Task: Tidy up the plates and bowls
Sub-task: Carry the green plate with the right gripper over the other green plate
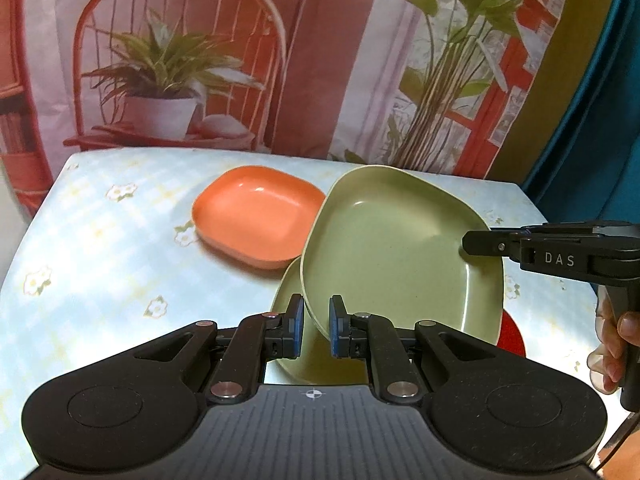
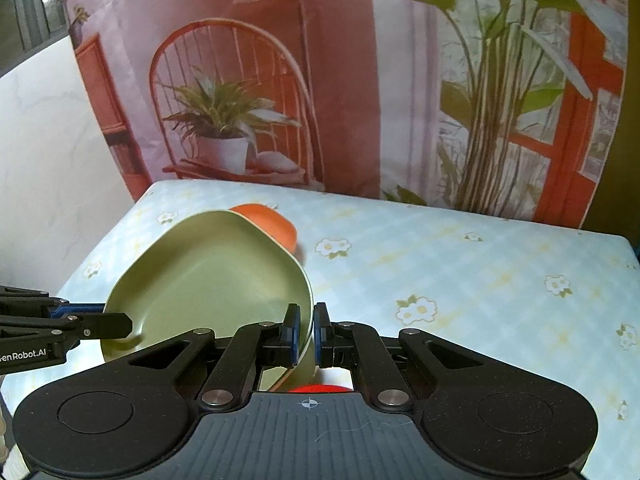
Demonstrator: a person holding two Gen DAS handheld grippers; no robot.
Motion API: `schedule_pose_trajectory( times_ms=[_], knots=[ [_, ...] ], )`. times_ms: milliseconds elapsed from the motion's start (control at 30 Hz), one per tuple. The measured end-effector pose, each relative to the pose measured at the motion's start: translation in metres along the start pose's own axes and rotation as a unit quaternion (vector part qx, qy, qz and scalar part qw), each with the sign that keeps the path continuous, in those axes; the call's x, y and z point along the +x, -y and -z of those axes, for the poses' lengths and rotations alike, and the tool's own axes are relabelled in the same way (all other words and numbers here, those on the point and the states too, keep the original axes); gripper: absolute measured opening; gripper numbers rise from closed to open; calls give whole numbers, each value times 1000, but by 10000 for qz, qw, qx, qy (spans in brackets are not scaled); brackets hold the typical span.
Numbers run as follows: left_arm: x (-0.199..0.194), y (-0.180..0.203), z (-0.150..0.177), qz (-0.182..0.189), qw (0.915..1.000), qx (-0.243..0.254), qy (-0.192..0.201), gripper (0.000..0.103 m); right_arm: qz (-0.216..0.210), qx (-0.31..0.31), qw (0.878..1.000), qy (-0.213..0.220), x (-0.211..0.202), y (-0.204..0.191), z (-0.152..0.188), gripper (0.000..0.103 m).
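Note:
Both grippers hold a large green plate (image 1: 392, 240) tilted above the table. My left gripper (image 1: 317, 328) is shut on its near rim. My right gripper (image 1: 470, 242) is shut on the rim at the right. In the right wrist view the right gripper (image 2: 306, 334) pinches the green plate (image 2: 208, 276) at its edge, and the left gripper (image 2: 120, 325) comes in from the left. A second green plate (image 1: 304, 364) lies on the table under the held one. An orange bowl (image 1: 256, 216) sits behind them, partly hidden in the right wrist view (image 2: 276, 222).
The table (image 1: 100, 240) wears a pale blue floral cloth. A red dish (image 1: 513, 334) peeks out from under the held plate. A person's hand (image 1: 612, 344) grips the right tool. A printed backdrop of a chair and plants hangs behind the table's far edge.

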State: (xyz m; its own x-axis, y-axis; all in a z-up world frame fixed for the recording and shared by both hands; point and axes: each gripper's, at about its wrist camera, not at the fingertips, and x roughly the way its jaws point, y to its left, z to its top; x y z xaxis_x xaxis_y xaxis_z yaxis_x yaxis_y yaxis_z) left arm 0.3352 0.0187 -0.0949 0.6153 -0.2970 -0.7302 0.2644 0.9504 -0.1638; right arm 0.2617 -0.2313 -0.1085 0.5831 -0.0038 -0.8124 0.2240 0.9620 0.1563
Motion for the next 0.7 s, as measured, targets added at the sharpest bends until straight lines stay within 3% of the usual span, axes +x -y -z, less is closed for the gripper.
schedule_pose_trajectory(
  times_ms=[700],
  knots=[
    [23, -19, 14, -136, 9990, -406, -140, 14, -54, -210, 9993, -310, 54, -10, 9, 7]
  ],
)
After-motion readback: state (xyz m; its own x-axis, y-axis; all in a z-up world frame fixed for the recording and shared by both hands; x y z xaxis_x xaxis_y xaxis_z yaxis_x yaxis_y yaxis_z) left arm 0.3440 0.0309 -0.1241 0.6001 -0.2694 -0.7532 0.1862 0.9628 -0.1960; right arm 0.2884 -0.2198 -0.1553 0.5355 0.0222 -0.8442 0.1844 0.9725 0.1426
